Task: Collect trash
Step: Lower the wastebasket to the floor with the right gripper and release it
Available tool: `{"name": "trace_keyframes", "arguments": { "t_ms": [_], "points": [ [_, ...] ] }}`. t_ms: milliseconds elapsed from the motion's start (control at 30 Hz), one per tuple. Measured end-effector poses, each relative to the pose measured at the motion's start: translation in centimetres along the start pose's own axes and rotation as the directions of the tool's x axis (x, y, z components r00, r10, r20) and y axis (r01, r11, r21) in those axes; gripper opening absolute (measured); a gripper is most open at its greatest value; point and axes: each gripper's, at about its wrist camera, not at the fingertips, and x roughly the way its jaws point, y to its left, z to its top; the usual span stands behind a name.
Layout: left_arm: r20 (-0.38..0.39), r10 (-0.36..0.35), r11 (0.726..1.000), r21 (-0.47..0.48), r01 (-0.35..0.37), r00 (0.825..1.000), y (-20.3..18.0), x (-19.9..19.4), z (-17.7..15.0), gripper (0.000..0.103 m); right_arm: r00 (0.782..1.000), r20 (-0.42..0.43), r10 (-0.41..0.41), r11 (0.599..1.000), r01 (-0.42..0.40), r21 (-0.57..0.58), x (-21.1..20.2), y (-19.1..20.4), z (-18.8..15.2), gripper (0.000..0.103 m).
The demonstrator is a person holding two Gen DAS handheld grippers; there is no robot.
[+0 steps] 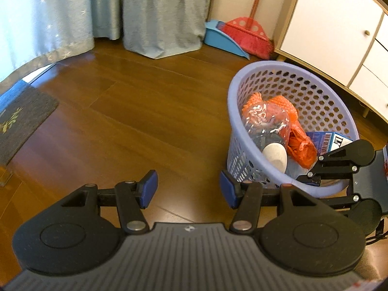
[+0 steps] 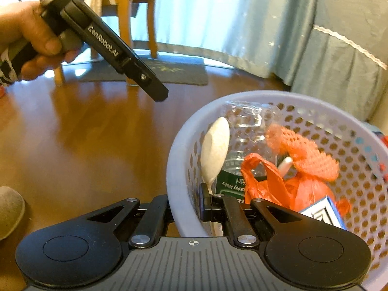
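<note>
The lilac basket (image 1: 291, 131) is standing on the wooden floor (image 1: 121, 121), at the right of the left wrist frame and at the lower right of the right wrist frame. It is already holding trash: a crushed clear bottle (image 2: 247, 145) with a green label, a white plastic spoon (image 2: 214, 152) leaning against the inner wall, an orange plastic bag (image 2: 266, 184), a piece of orange net (image 2: 305, 152) and a blue and white carton (image 2: 322, 211).

The right claw (image 2: 186, 206) is gripping the basket rim: one finger is sitting outside the wall and the other inside, so it is closed on the basket. The left claw (image 1: 188, 186) is hanging wide apart and empty above the floor, at the lower centre of its frame, just beside the basket. A hand (image 2: 26, 41) is holding that device at the upper left of the right wrist frame.

In my judgement the collecting is nearly done. No loose trash is showing on the floor parts that are visible; what is perhaps left is carrying the basket away.

Some things are hard to tell. The bottom of the basket is hidden under the trash. The carton is cut by the claw body, so its print is not readable. A grey rounded thing (image 2: 9, 208), maybe a slipper, is cut off at the left edge. The floor behind the cameras is not visible.
</note>
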Motion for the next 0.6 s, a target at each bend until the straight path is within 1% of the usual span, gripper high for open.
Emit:
{"name": "trace_keyframes", "arguments": {
  "t_ms": [167, 400, 533, 600],
  "points": [
    [0.002, 0.022, 0.999, -0.038, -0.022, 1.000, 1.9, -0.8, -0.8, 0.051, 0.996, 0.014, 0.087, 0.996, -0.087, 0.003, 0.9, 0.1, 1.6, 0.004],
    [-0.006, 0.036, 0.997, -0.063, -0.037, 0.999, 3.3, -1.4, -1.9, 0.052, 0.985, 0.013, 0.169, 0.984, -0.169, -0.051, 2.2, 0.9, 2.7, 0.004],
    [-0.007, 0.044, 0.996, -0.082, -0.044, 0.999, 3.9, -1.6, -2.5, 0.052, 0.974, 0.011, 0.225, 0.971, -0.223, -0.090, 2.8, 1.5, 2.9, 0.004],
    [-0.008, 0.050, 0.994, -0.093, -0.051, 0.999, 4.2, -1.7, -2.8, 0.052, 0.972, 0.006, 0.236, 0.967, -0.235, -0.103, 3.2, 1.5, 3.1, 0.004]
  ]
}}
